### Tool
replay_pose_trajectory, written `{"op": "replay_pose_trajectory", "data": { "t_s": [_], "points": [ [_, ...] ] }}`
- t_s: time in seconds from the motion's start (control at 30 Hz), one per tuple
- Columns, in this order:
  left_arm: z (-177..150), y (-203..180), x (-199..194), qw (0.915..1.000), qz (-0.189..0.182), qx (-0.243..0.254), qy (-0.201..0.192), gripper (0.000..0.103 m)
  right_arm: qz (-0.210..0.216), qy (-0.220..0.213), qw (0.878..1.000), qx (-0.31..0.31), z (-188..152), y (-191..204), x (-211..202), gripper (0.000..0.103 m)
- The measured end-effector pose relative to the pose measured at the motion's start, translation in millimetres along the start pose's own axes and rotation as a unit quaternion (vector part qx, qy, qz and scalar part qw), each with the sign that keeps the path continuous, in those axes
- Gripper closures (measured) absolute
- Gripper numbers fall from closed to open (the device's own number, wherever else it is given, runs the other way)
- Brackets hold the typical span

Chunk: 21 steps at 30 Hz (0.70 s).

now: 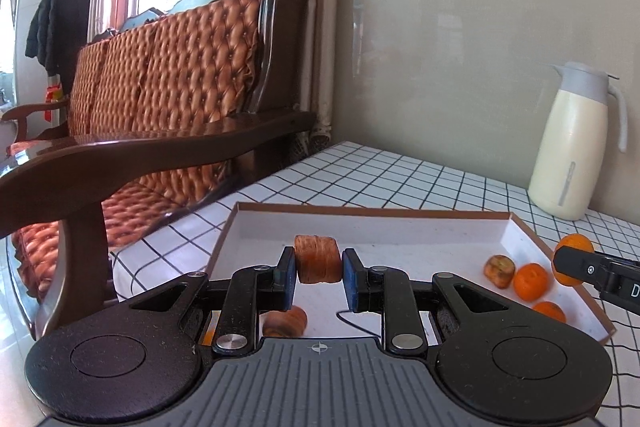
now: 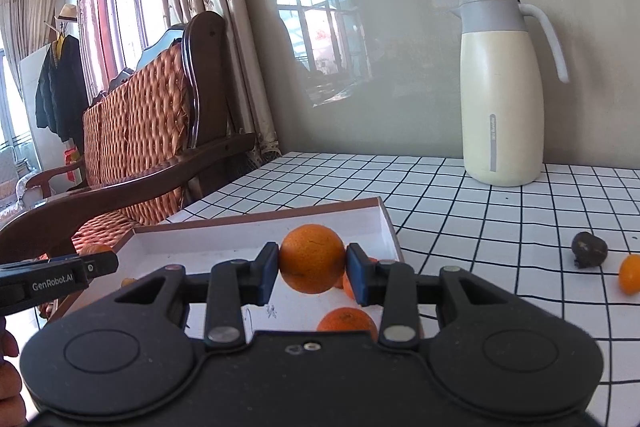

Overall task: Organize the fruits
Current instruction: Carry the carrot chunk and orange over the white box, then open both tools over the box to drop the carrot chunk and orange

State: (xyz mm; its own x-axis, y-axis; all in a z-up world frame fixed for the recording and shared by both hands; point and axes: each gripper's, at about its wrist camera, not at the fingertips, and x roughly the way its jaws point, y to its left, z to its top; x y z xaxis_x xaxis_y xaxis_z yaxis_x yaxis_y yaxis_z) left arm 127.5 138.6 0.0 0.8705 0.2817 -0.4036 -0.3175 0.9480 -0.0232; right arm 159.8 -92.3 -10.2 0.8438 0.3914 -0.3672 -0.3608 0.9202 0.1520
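Note:
My left gripper [image 1: 319, 271] is shut on a wrinkled orange-brown dried persimmon [image 1: 319, 259] and holds it above the white, brown-rimmed box [image 1: 400, 233]. A second dried persimmon [image 1: 286, 322] lies in the box below it. My right gripper [image 2: 312, 269] is shut on a round orange [image 2: 312, 258] over the box's right part [image 2: 360, 217]. In the left wrist view the right gripper [image 1: 576, 263] shows at the box's right side. Two oranges [image 1: 530, 281] and a brownish fruit [image 1: 499, 270] lie in the right of the box.
A cream thermos jug [image 2: 500, 87] stands at the back of the checked table [image 2: 480, 211]. A dark fruit [image 2: 589, 249] and an orange [image 2: 630, 273] lie on the table right of the box. A wooden sofa [image 1: 168, 99] stands left of the table.

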Motion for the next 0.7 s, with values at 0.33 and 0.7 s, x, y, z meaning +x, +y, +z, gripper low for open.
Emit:
{"op": "replay_pose_trajectory", "data": {
  "t_s": [0.33,0.7],
  "points": [
    [4.5,7.1,23.6,0.9998,0.01,-0.008,0.012,0.078,-0.004,0.009,1.0,0.007,3.1,-2.8,21.4,0.074],
    [8.3,10.6,47.4,0.9994,0.023,-0.01,0.025,0.078,-0.013,0.021,1.0,0.012,14.8,-10.3,52.9,0.074]
  ]
}}
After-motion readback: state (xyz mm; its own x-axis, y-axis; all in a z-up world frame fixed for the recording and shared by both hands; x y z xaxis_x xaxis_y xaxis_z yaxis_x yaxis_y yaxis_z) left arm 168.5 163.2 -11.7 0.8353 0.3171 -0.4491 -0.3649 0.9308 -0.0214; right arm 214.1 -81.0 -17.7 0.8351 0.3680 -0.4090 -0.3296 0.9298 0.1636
